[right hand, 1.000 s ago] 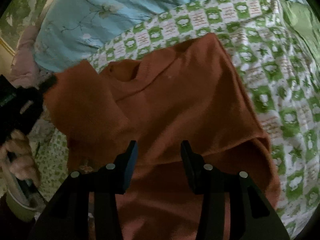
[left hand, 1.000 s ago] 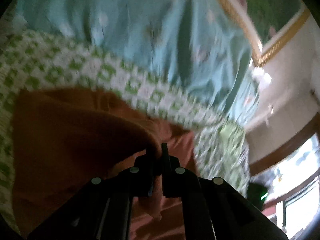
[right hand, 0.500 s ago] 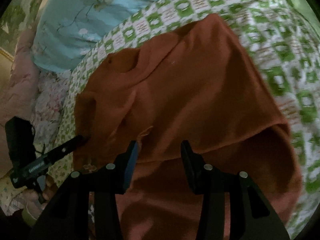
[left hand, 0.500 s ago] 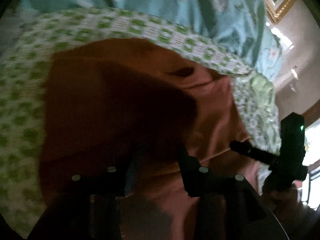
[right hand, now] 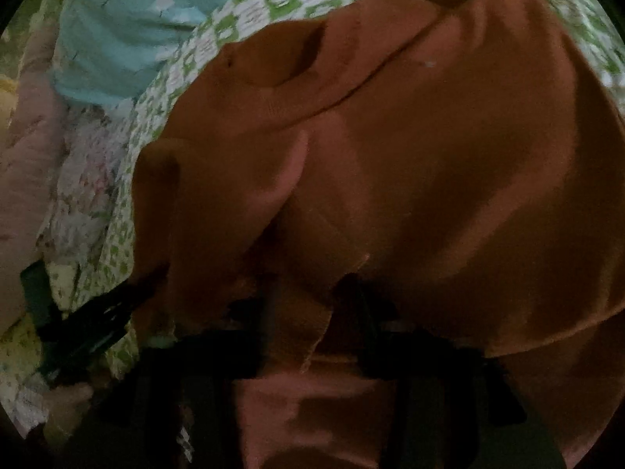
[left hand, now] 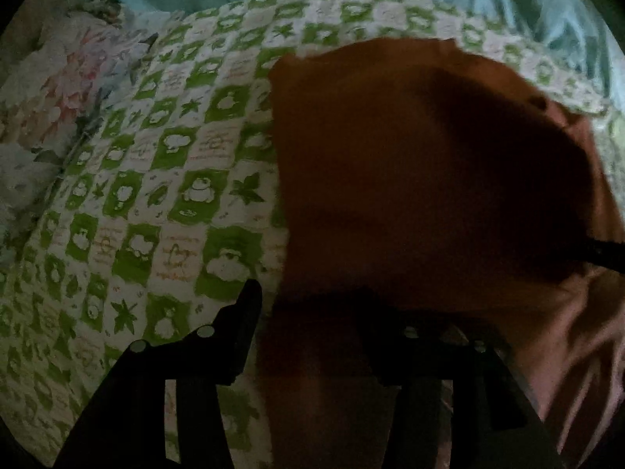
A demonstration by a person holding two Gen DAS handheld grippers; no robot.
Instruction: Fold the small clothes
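I see my left claw at the bottom of the left cam pic, fingers wide apart w/ nothing pinched. One finger sits over the green-and-white checked blanket; the other is dark and hangs over the edge of the orange sweater.

The sweater fills the middle and right of that pic. It lies flat on the blanket, w/ its left edge running straight down the middle. A big dark shadow covers its right part. A thin black bit of the right claw pokes in at the right edge, touching the sweater.

In the right cam pic the orange sweater takes up most of the frame, neck hole up top. My right claw is at the bottom middle, very dark. A flap of sweater hangs between its fingers. They look apart, but I can't tell if they grip.

My left claw shows at lower left there, just beside the sweater's edge. A blue sheet is at upper left.
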